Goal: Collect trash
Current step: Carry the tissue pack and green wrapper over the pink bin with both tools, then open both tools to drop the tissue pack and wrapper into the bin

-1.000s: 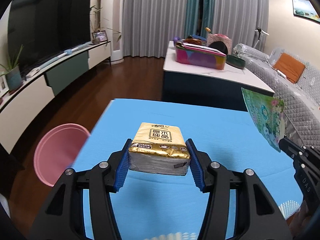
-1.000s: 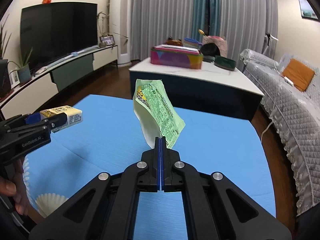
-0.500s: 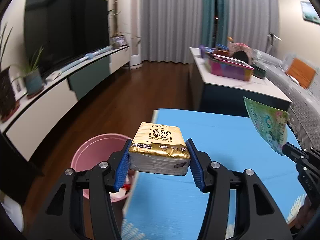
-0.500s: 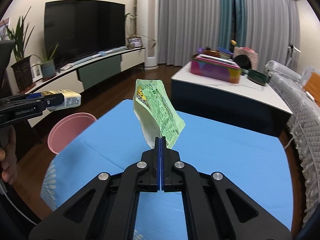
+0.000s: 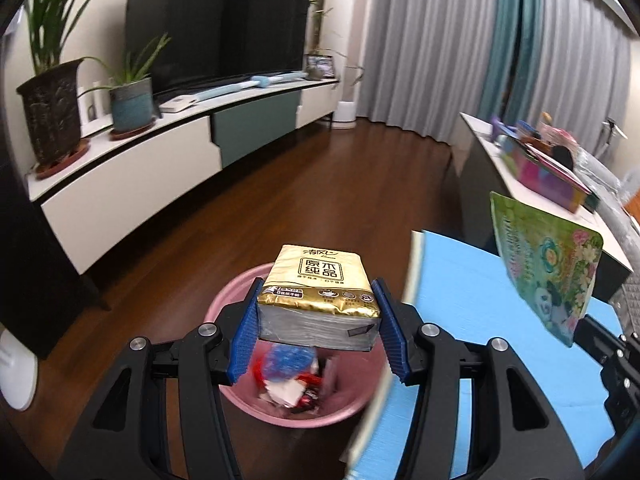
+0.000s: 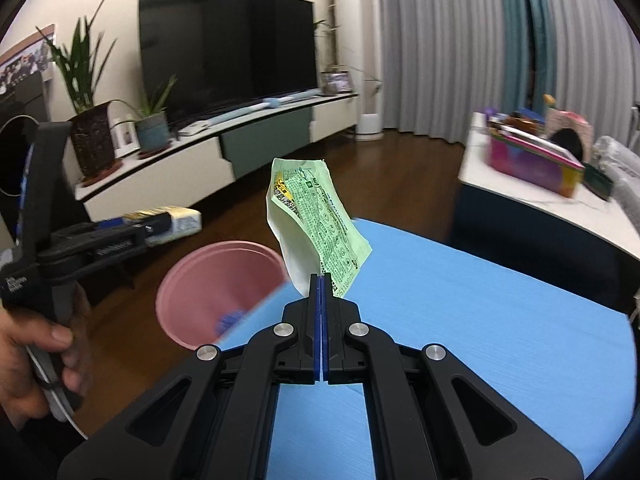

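Observation:
My left gripper (image 5: 318, 330) is shut on a gold tissue pack (image 5: 318, 298) and holds it above the pink bin (image 5: 236, 288), which has several wrappers inside. The pack (image 6: 180, 216) and the bin (image 6: 218, 280) also show in the right wrist view, left of the blue table. My right gripper (image 6: 321, 280) is shut on a green wrapper (image 6: 316, 228) and holds it upright over the table's left edge. The wrapper (image 5: 544, 264) also shows in the left wrist view at right.
The blue table (image 6: 480, 320) lies to the right of the bin. A white TV cabinet (image 5: 140, 176) with plants runs along the left wall. A dark coffee table (image 6: 540, 216) with a colourful box stands behind. Wooden floor lies between.
Both grippers have swung left. The tissue pack has moved from over the table to above the pink bin. The wrapper has moved toward the table's left edge.

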The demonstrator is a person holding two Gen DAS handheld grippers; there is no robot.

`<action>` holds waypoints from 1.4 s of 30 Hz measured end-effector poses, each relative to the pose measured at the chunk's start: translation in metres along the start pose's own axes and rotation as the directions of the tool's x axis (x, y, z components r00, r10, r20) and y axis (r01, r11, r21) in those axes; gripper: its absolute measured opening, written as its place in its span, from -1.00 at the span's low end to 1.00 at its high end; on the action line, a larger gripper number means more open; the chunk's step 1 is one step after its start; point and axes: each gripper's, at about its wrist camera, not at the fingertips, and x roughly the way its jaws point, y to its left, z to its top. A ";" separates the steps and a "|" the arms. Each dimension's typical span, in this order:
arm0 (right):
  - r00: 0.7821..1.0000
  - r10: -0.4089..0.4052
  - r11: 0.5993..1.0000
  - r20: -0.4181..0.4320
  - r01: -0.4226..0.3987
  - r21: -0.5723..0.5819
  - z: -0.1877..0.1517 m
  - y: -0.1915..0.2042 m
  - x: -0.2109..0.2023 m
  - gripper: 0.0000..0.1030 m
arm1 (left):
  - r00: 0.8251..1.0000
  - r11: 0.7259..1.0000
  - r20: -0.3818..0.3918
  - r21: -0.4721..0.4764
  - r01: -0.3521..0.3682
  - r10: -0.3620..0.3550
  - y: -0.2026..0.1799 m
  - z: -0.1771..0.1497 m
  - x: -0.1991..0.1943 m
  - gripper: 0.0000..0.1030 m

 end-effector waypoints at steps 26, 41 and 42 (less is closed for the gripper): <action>0.970 0.186 0.982 -0.157 -0.181 0.045 0.027 0.092 0.136 -0.97 | 0.994 0.995 -0.108 -0.096 -0.032 0.021 0.064 0.019 0.054 0.17; 0.984 0.110 0.993 -0.143 -0.104 0.049 0.020 0.058 0.103 0.00 | 0.998 0.995 -0.054 -0.094 -0.033 0.028 0.056 0.021 0.029 0.41; 0.986 0.103 0.994 -0.134 -0.098 0.044 0.019 0.056 0.096 0.11 | 0.999 0.996 -0.046 -0.086 -0.033 0.029 0.052 0.019 0.024 0.41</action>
